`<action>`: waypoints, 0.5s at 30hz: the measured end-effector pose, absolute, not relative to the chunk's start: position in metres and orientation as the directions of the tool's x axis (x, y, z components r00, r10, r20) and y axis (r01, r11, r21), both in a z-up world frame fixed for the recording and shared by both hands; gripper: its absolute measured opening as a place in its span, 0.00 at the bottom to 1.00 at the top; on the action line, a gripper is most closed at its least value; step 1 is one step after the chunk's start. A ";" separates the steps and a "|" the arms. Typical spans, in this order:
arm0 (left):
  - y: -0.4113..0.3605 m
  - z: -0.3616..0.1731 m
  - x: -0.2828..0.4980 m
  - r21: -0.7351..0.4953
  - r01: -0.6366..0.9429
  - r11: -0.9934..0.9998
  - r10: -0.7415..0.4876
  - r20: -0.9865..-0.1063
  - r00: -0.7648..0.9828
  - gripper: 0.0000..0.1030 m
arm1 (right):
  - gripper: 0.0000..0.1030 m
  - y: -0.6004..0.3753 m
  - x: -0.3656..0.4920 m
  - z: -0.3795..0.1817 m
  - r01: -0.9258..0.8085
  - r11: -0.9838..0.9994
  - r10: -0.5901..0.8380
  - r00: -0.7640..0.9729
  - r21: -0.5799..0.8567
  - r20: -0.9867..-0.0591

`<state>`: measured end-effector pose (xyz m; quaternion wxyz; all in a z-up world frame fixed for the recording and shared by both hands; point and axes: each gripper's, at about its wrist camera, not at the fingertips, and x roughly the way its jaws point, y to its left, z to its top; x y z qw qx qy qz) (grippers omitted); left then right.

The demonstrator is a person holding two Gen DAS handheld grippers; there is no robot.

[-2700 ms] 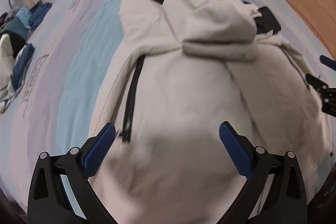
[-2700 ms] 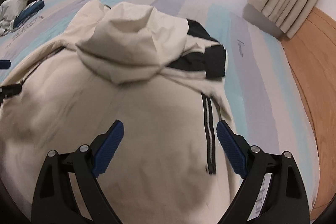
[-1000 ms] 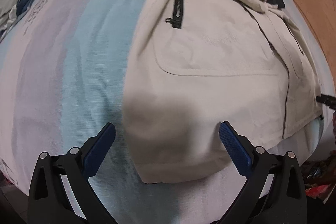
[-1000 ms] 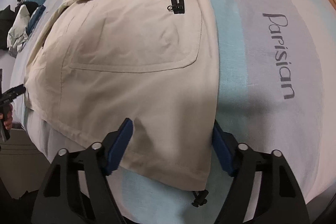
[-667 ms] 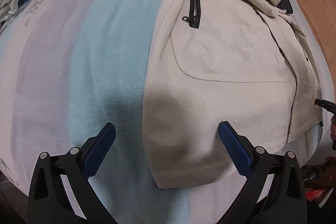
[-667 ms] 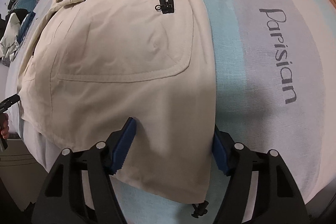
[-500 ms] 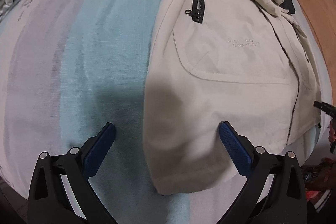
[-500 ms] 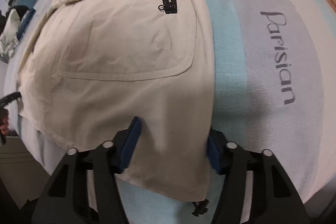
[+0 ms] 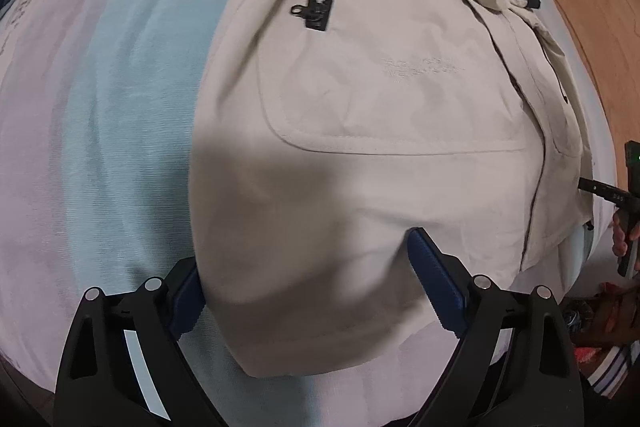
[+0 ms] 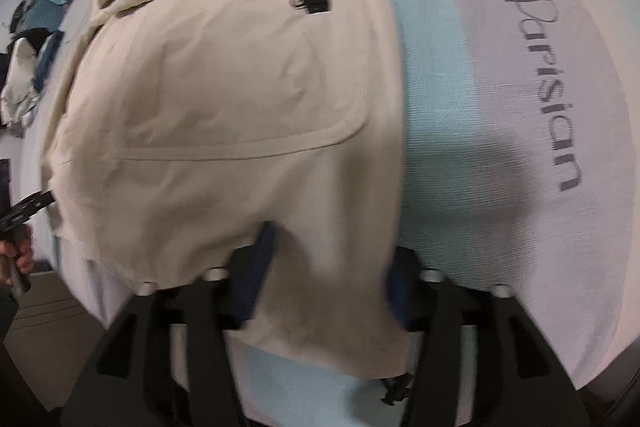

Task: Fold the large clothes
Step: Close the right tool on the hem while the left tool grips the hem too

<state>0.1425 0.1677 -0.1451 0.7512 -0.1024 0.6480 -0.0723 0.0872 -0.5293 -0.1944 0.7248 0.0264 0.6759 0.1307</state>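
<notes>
Jacket on striped bed

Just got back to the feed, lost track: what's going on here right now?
A person is working a beige jacket laid flat on a striped bedsheet, one pair of tongs in each hand, at its bottom hem. The left tongs straddle one hem corner and are closing on it. The right tongs have the other corner's fabric between them, opening a little; the view is too blurred to tell whether they grip. No fold is made yet.
</notes>
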 end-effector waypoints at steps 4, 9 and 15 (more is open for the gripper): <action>0.161 -0.145 0.140 -0.242 0.003 0.970 -0.240 -0.961 0.139 0.86 | 0.54 -0.534 0.090 -0.195 -0.122 0.960 0.257 0.041 0.251 -0.966; 0.165 -0.150 0.141 -0.244 -0.008 0.970 -0.242 -0.962 0.125 0.77 | 0.50 -0.541 0.091 -0.199 -0.096 0.960 0.267 0.021 0.264 -0.964; 0.166 -0.148 0.141 -0.248 0.013 0.969 -0.247 -0.962 0.115 0.65 | 0.19 -0.560 0.084 -0.199 -0.079 0.956 0.282 0.006 0.281 -0.959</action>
